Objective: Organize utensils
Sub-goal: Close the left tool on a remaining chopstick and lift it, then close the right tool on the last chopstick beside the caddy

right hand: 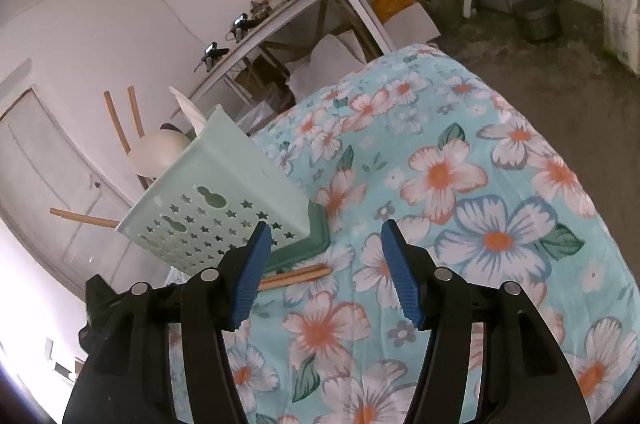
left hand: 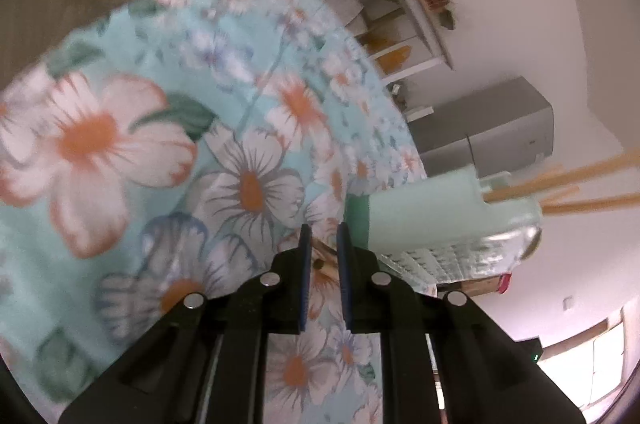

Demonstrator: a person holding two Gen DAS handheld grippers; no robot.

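Left gripper (left hand: 323, 232) pinched around the wooden chopsticks (left hand: 322, 260) on the floral cloth (left hand: 160, 152); right gripper (right hand: 326, 230) spread apart with nothing in it.

In my left wrist view the blue pads stand close together at lower centre, the stick ends sitting between them, though I cannot tell if the pads actually press; the mint utensil holder (left hand: 432, 216) lies at right, sticks poking out of it; in my right wrist view the holder (right hand: 224, 192) on its green base fills the left middle, chopsticks (right hand: 296, 274) lying on the cloth (right hand: 480, 184) just below it, beside my left pad.
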